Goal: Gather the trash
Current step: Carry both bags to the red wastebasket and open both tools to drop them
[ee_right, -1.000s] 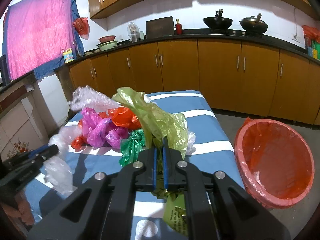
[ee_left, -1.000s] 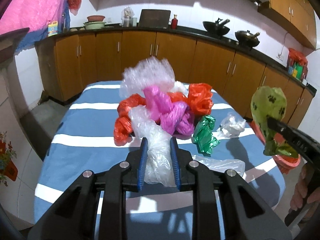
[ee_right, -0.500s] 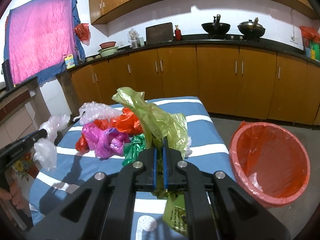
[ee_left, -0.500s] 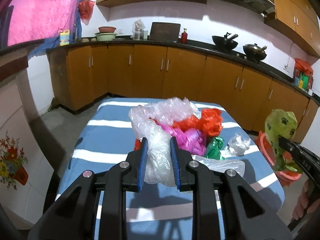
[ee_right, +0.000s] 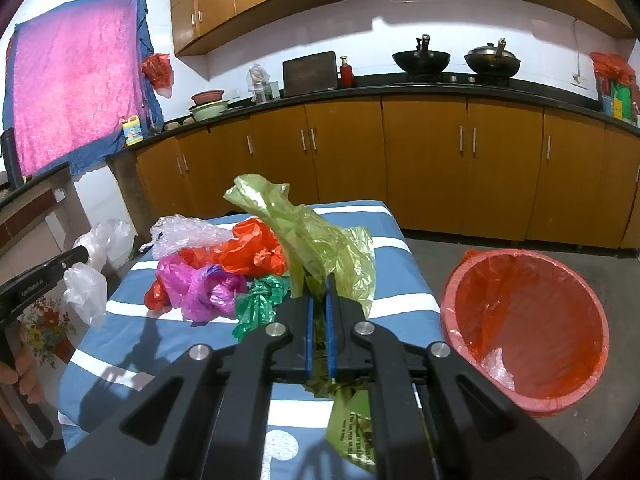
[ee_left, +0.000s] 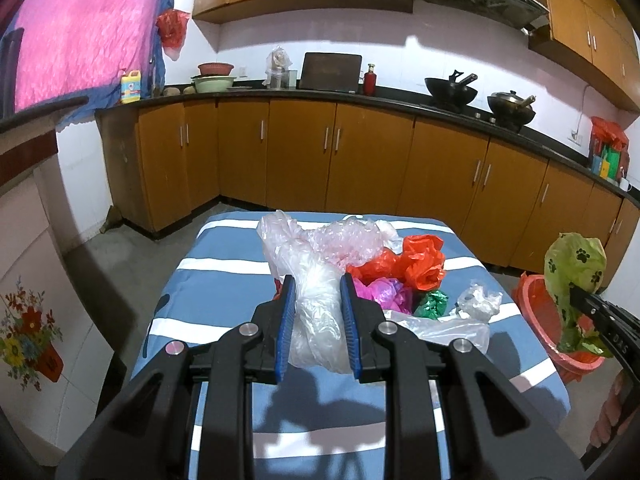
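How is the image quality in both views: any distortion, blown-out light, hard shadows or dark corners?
Left wrist view: strong fisheye bending of the counter, dark vignette corners, sharp shadows of the left tool on the striped tablecloth. Right wrist view: same curvature, bright glare on the white wall tiles, hard tool shadow left of the right tool.

I counted two claws: the left claw [ee_left: 316, 300] and the right claw [ee_right: 319, 308]. Each carried one bag: one clear bag [ee_left: 316, 320] and one green paw-print bag [ee_right: 320, 240]. On the striped surface [ee_left: 224, 256] I counted one bubble-wrap sheet [ee_left: 348, 238], two red-orange bags [ee_left: 424, 260] [ee_right: 156, 296], one magenta bag [ee_right: 200, 284], one dark green bag [ee_right: 260, 300] and two further clear bags [ee_left: 478, 300] [ee_left: 452, 330]. One red-lined bin [ee_right: 524, 328] stood on the floor. I logged two woks [ee_right: 420, 60] [ee_right: 492, 62] on the counter.
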### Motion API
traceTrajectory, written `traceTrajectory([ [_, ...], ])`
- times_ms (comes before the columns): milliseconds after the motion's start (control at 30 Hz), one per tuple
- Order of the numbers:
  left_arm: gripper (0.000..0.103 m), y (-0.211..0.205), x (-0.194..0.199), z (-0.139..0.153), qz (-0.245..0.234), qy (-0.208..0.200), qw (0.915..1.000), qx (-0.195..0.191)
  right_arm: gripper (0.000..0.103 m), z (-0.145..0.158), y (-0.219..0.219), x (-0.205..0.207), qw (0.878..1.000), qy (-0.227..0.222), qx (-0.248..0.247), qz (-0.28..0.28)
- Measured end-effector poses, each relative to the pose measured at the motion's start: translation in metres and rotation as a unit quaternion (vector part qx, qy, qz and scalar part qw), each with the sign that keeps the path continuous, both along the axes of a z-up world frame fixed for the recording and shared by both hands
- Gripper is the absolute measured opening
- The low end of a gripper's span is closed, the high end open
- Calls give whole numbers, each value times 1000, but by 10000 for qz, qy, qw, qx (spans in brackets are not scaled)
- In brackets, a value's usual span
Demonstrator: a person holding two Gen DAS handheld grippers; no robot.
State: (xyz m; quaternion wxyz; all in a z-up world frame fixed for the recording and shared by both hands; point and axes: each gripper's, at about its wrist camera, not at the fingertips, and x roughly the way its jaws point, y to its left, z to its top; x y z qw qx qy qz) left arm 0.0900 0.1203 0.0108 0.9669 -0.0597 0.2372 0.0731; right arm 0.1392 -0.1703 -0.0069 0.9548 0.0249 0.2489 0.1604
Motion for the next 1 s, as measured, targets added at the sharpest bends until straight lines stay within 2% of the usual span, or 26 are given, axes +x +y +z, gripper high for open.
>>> traceTrajectory([
  [667,23,-17,12,4,-215,53,9996,180,7,2,-10,1,9998,-3,-49,-187],
  [1000,23,-39,22,4,-451,124,9986,251,7,-3,-28,8,9993,54,-47,-366],
])
